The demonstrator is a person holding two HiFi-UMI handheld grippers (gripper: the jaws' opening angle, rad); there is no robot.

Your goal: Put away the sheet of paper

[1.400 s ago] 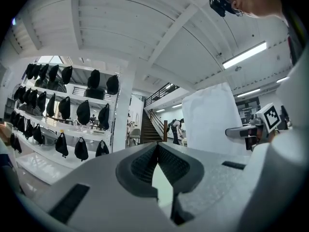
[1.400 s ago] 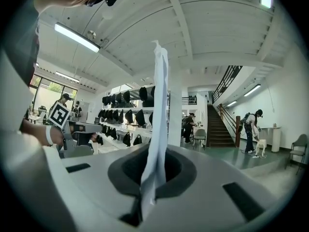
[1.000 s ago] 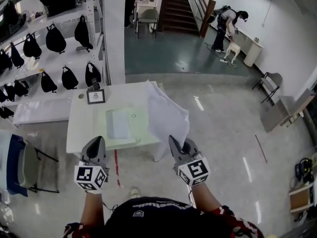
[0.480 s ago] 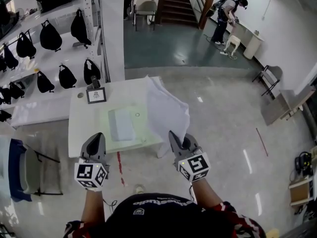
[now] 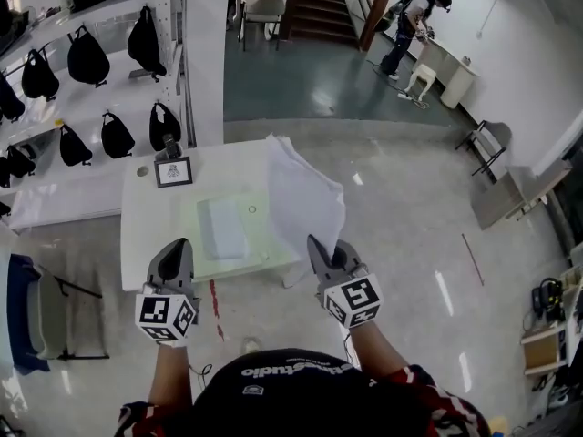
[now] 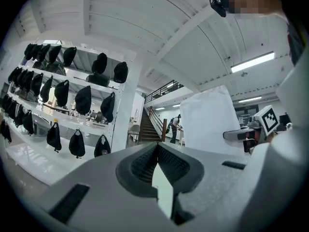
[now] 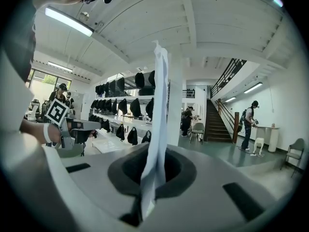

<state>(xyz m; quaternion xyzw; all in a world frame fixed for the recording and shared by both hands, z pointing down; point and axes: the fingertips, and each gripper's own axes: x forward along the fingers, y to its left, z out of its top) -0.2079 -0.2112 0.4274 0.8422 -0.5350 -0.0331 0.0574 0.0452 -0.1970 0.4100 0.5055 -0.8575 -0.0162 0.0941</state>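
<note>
A white sheet of paper (image 5: 303,197) stands upright in my right gripper (image 5: 314,241), which is shut on its lower edge. In the right gripper view the sheet (image 7: 160,100) rises edge-on from between the jaws of the right gripper (image 7: 153,164). My left gripper (image 5: 179,243) is level with it on the left, shut and holding nothing; in its own view the left gripper (image 6: 157,146) shows its tips touching. Both hover just before the near edge of a white table (image 5: 150,217), which carries a pale green mat (image 5: 255,244) with a light flat folder (image 5: 221,228) on it.
A small framed picture (image 5: 172,171) stands at the table's back left. White shelves with black bags (image 5: 86,57) line the left wall beside a white pillar (image 5: 205,53). A blue chair (image 5: 20,309) is at the left. Far back, a person (image 5: 407,25) bends at a counter.
The table has drawn a little closer and the view has shifted. Both grippers moved along together, with the paper still pinched in the right one.
</note>
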